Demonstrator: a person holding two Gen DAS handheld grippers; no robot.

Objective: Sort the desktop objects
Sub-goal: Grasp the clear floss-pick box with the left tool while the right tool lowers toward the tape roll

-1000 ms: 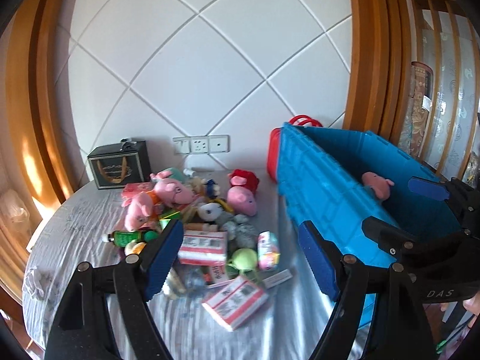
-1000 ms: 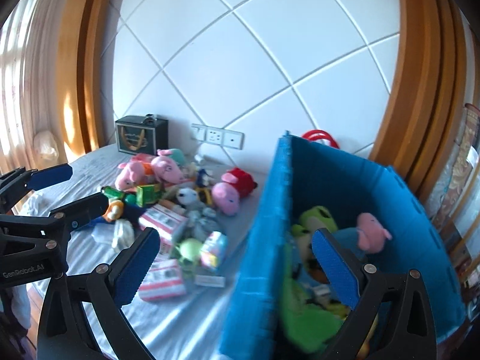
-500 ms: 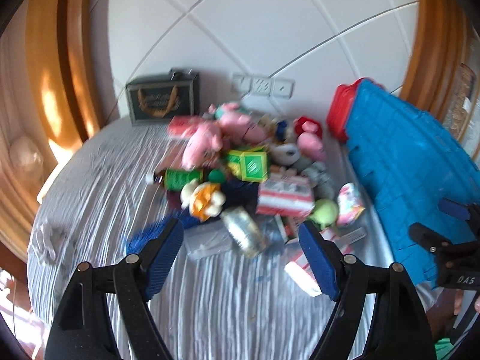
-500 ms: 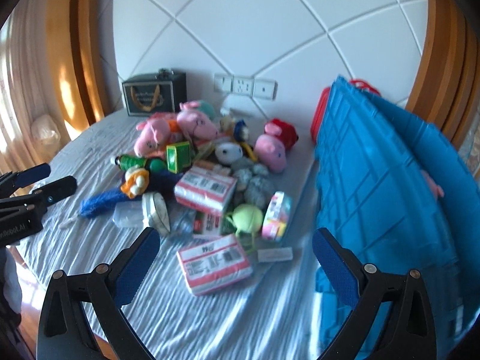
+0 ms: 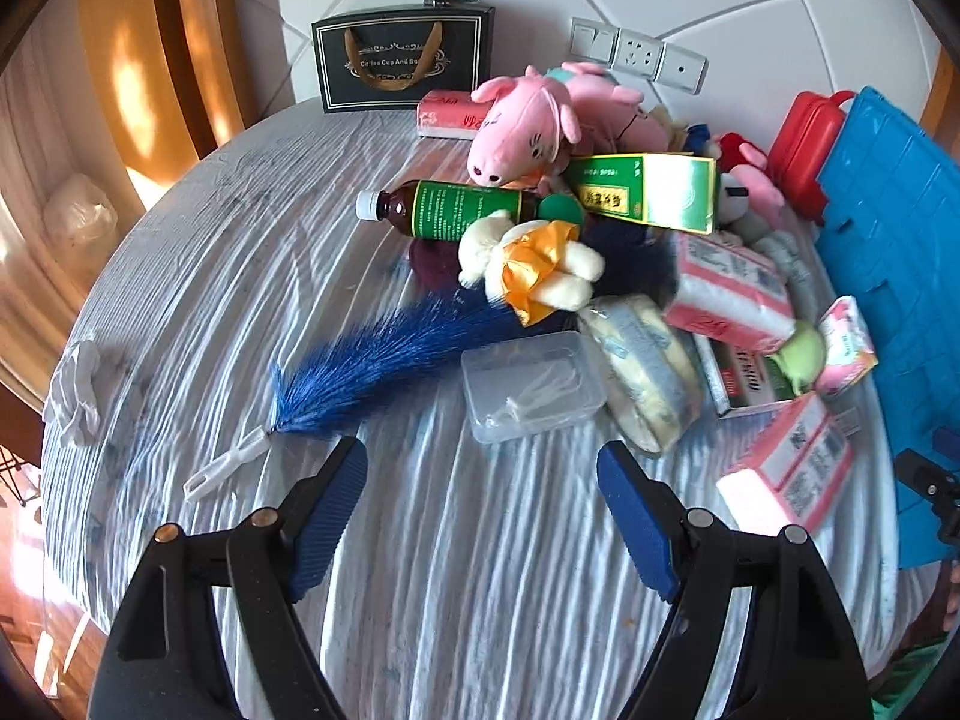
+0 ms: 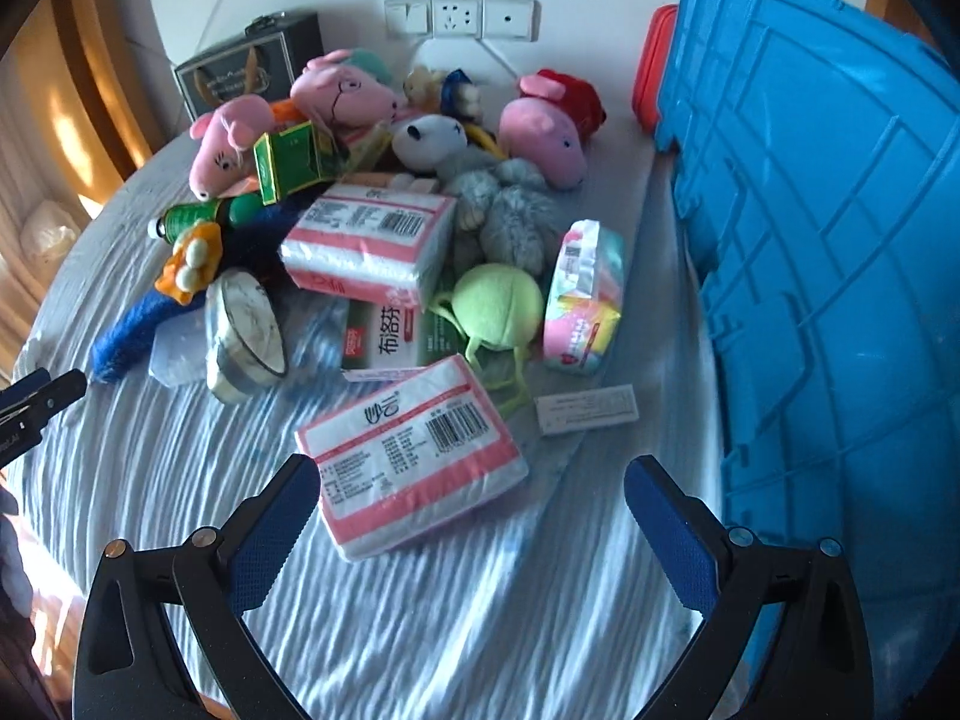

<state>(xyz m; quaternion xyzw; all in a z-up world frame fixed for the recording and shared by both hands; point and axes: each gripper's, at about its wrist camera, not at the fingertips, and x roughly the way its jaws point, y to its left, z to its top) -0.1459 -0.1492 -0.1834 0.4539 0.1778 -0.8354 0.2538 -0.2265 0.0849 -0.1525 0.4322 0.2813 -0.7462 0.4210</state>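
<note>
A pile of objects lies on the round table (image 5: 240,276). In the left wrist view my left gripper (image 5: 483,510) is open and empty above the cloth, just short of a clear plastic box (image 5: 531,384) and a blue brush (image 5: 384,372). Behind them are a small plush with an orange bow (image 5: 528,267), a green bottle (image 5: 450,210), a green carton (image 5: 648,189) and a pink plush pig (image 5: 522,120). In the right wrist view my right gripper (image 6: 471,516) is open and empty over a pink tissue pack (image 6: 414,456). A green ball toy (image 6: 495,306) lies behind it.
A tall blue crate (image 6: 828,252) stands at the table's right side, also in the left wrist view (image 5: 894,252). A red container (image 6: 651,78), a black gift box (image 5: 405,60) and wall sockets (image 6: 459,15) are at the back. The table edge drops off at left.
Both grippers have tilted down and moved left from the crate toward the pile. The crate's inside has passed out of view. Both stay open.
</note>
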